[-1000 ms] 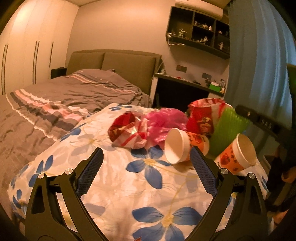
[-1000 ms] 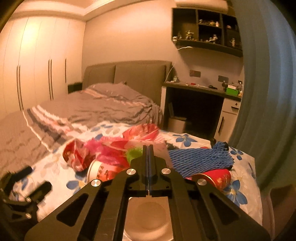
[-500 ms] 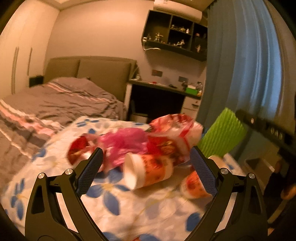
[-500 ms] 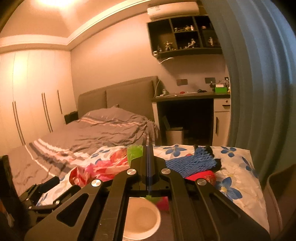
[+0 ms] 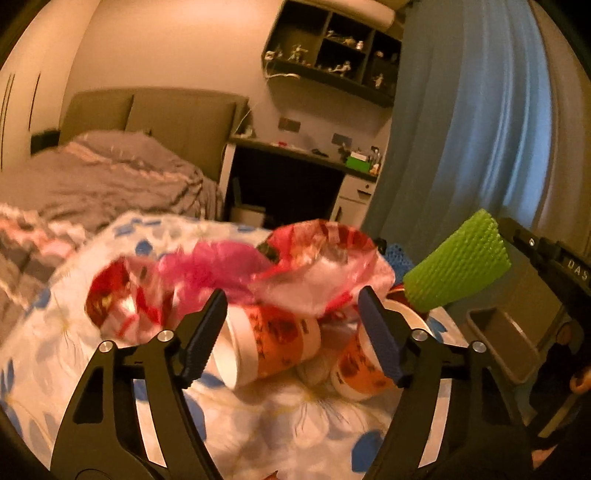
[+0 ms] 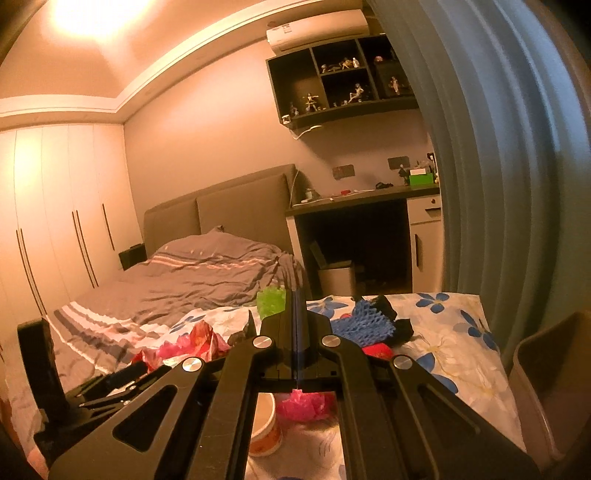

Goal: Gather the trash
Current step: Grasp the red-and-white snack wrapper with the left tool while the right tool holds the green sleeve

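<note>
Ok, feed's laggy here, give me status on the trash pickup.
Left tongs closing around paper cup, pads not touching. Right tongs shut on green foam net. Plastic wrappers crowd the cup.

From my left wrist view the red wrapper [image 5: 325,269] and pink bag [image 5: 218,266] at centre smear into blur, hiding the paper cup's [image 5: 269,343] top edge.

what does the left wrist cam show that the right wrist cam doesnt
Only the left wrist view: the left gripper, jaws closing around a tipped paper cup without touching it, and the green foam net whole, held up by the right gripper.

Only the right wrist view: the shut right gripper, the wardrobe and the ceiling light.

Both: the floral cloth, pink bag, blue net, bed and desk.
</note>
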`<control>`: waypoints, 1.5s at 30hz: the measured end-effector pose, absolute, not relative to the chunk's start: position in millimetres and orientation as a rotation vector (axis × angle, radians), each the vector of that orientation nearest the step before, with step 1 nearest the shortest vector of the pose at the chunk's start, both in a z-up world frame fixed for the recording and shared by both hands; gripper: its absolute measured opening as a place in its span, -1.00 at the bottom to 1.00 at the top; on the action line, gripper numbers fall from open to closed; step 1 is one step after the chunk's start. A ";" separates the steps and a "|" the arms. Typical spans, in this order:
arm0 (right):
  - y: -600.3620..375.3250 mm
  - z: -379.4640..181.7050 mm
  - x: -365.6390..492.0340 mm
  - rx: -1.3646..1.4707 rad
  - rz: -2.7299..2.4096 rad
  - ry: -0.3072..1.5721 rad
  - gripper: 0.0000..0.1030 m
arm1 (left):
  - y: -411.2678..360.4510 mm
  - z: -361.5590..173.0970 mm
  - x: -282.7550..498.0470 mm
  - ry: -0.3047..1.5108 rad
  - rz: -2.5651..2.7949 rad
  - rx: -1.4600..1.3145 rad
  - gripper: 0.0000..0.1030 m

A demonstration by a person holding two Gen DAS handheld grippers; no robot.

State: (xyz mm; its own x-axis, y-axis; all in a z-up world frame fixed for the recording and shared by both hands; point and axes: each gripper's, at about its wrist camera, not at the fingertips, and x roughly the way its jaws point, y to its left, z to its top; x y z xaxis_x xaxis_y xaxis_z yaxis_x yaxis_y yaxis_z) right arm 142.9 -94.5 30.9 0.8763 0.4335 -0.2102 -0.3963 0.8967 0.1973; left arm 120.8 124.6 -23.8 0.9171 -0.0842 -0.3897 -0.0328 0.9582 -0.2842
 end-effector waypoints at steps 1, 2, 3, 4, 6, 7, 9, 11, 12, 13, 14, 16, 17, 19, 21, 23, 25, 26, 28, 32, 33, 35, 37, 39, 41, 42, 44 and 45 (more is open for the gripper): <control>-95.3 30.1 140.8 0.147 0.432 0.252 -0.99 | 126.7 -26.1 119.6 0.420 -0.030 -0.313 0.34; -95.6 29.9 139.8 0.144 0.430 0.252 -0.99 | 130.1 -29.4 119.4 0.438 -0.043 -0.348 0.32; -95.9 29.4 139.0 0.143 0.429 0.251 -0.99 | 132.5 -31.6 120.0 0.453 -0.050 -0.371 0.31; -96.1 27.9 136.9 0.140 0.426 0.251 -0.99 | 134.2 -32.6 121.9 0.466 -0.056 -0.386 0.28; -97.8 28.4 135.5 0.138 0.424 0.251 -0.99 | 139.5 -32.3 124.4 0.477 -0.066 -0.424 0.24; -98.3 28.3 134.3 0.136 0.423 0.250 -0.99 | 142.4 -31.3 125.0 0.480 -0.073 -0.448 0.24; -99.0 26.8 131.7 0.132 0.419 0.249 -0.99 | 147.8 -31.2 124.1 0.480 -0.086 -0.478 0.23; -100.5 26.7 131.1 0.133 0.415 0.252 -0.99 | 149.8 -29.2 126.7 0.487 -0.102 -0.507 0.23; -101.2 25.8 130.8 0.134 0.414 0.252 -0.99 | 151.8 -28.0 127.8 0.491 -0.104 -0.522 0.23; -101.9 25.0 130.2 0.133 0.411 0.252 -0.99 | 153.9 -25.9 128.0 0.487 -0.113 -0.537 0.23; -102.3 24.4 129.3 0.132 0.407 0.252 -0.99 | 156.3 -25.3 127.2 0.486 -0.117 -0.546 0.22; -102.0 22.7 127.3 0.127 0.404 0.251 -0.99 | 158.2 -25.0 129.9 0.498 -0.127 -0.566 0.16; -101.4 21.7 127.2 0.123 0.400 0.251 -0.99 | 159.2 -27.2 134.3 0.517 -0.144 -0.588 0.02; -100.3 20.2 126.5 0.120 0.397 0.253 -0.99 | 162.3 -31.5 144.7 0.557 -0.152 -0.613 -0.10; -100.2 19.2 126.1 0.122 0.399 0.256 -0.99 | 162.7 -35.0 149.3 0.573 -0.159 -0.632 -0.16; -100.1 20.3 126.4 0.120 0.398 0.256 -0.99 | 164.3 -38.1 153.0 0.586 -0.182 -0.667 -0.26; -100.9 19.4 125.3 0.118 0.396 0.256 -0.99 | 167.1 -40.7 155.5 0.604 -0.197 -0.712 -0.27; -101.8 20.0 124.6 0.119 0.396 0.256 -0.99 | 168.5 -41.3 155.0 0.601 -0.202 -0.725 -0.27; -101.8 20.3 124.6 0.118 0.394 0.254 -0.99 | 169.3 -42.1 153.3 0.598 -0.191 -0.719 -0.27; -104.2 19.4 125.6 0.124 0.397 0.258 -0.99 | 167.5 -46.8 157.8 0.619 -0.208 -0.731 -0.28; -104.6 19.2 124.9 0.124 0.397 0.259 -0.99 | 166.7 -47.9 158.9 0.624 -0.209 -0.733 -0.34; -105.1 18.3 123.3 0.122 0.400 0.260 -0.99 | 167.4 -50.2 160.2 0.630 -0.217 -0.744 -0.56; -106.6 18.9 122.4 0.119 0.398 0.259 -0.99 | 166.7 -51.6 161.9 0.631 -0.225 -0.754 -0.77; -107.4 19.0 122.0 0.121 0.398 0.260 -0.99 | 165.3 -51.9 162.0 0.627 -0.233 -0.759 -0.85; -107.1 18.1 121.3 0.121 0.396 0.260 -0.99 | 163.2 -51.1 161.2 0.618 -0.239 -0.757 -0.97; -107.1 18.0 121.0 0.121 0.395 0.261 -0.99 | 162.8 -50.9 160.1 0.614 -0.240 -0.754 -0.99; -107.5 18.4 120.2 0.123 0.394 0.262 -0.99 | 161.1 -47.8 156.3 0.599 -0.246 -0.746 -1.00; -107.5 18.5 119.9 0.122 0.393 0.262 -0.99 | 159.7 -44.9 154.5 0.590 -0.250 -0.740 -1.00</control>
State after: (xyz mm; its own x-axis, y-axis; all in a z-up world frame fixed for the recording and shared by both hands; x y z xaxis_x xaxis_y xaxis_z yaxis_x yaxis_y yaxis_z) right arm 119.9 -107.5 18.5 0.8908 0.3930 -0.2280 -0.3617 0.9171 0.1675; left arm 154.5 159.7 -44.9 0.8106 -0.4135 -0.4146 0.0110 0.7186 -0.6953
